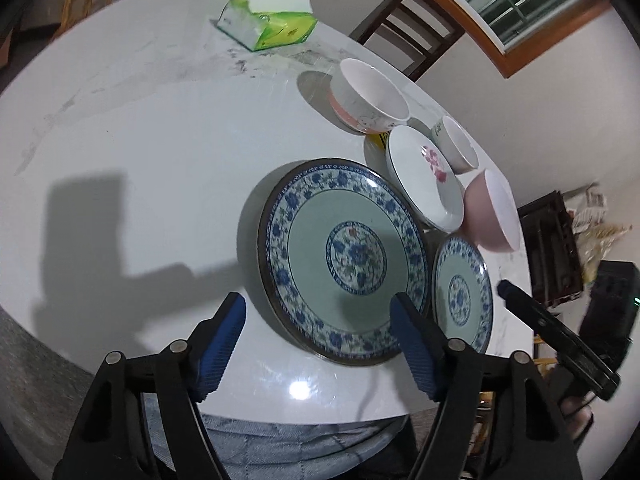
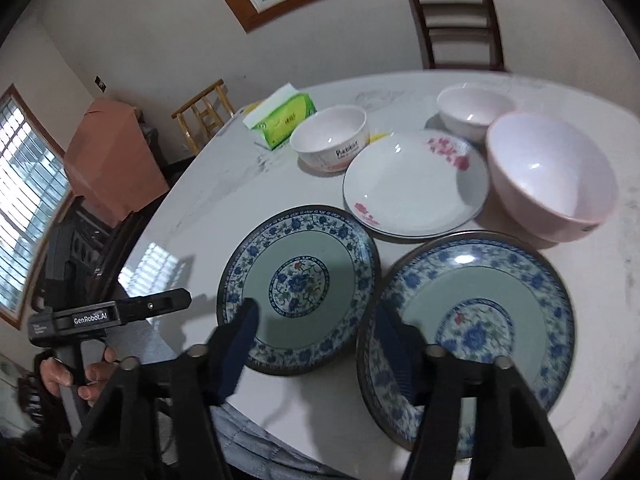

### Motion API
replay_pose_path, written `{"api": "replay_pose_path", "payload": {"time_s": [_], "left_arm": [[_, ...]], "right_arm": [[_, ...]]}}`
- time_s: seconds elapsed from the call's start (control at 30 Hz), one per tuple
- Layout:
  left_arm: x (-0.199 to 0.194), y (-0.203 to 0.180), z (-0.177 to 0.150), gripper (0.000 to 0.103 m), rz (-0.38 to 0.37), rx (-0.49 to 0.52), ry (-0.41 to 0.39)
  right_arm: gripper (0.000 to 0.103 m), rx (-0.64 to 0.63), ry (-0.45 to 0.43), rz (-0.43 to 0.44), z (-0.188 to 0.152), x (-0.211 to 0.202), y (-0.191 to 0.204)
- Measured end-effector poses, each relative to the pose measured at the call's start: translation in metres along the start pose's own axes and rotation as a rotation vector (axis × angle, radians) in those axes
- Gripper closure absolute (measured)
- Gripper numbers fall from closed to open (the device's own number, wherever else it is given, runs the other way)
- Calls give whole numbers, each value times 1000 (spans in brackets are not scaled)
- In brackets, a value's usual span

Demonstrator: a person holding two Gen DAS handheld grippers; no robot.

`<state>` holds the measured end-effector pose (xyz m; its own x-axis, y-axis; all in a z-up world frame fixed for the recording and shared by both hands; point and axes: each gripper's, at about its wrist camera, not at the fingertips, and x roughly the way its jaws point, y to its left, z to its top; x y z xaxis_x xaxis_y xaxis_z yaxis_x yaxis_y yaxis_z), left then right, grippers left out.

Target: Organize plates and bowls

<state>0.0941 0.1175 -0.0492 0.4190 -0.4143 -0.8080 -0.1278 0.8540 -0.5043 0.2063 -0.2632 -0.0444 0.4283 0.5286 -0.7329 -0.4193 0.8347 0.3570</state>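
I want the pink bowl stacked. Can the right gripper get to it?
Probably yes. The right gripper hangs open over the blue plates, and the pink bowl sits just beyond them with nothing blocking.

i see a white marbled surface with a green tissue pack near its far edge. a dark wooden chair stands beyond it, a light wooden chair to the left, beside an orange-brown box.

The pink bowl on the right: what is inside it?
The pink bowl looks empty: only its smooth pale inside with a light glint shows. The near part of its inside is hidden behind its own rim. What lies under it cannot be seen.
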Motion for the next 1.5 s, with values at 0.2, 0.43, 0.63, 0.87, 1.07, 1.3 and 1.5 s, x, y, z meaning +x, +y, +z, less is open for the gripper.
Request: {"api": "replay_pose_path", "payload": {"time_s": [0.2, 0.43, 0.63, 0.87, 1.07, 1.3, 1.5], "left_arm": [[9, 18, 16, 38, -23, -70, 18], [19, 33, 26, 45, -43, -112, 33], [29, 40, 27, 45, -38, -135, 57], [39, 39, 28, 49, -35, -117, 76], [45, 44, 27, 60, -31, -116, 98], [52, 39, 27, 71, -42, -68, 119], [57, 38, 26, 74, -44, -38, 126]], "right_arm": [[73, 51, 102, 18, 29, 42, -23], [75, 43, 168, 4, 51, 76, -33], [75, 38, 211, -5, 58, 100, -41], [79, 19, 264, -10, 60, 118, -47], [84, 0, 297, 2, 61, 130, -47], [90, -8, 319, 18, 61, 133, -51], [91, -16, 342, 37, 57, 138, -50]]}}
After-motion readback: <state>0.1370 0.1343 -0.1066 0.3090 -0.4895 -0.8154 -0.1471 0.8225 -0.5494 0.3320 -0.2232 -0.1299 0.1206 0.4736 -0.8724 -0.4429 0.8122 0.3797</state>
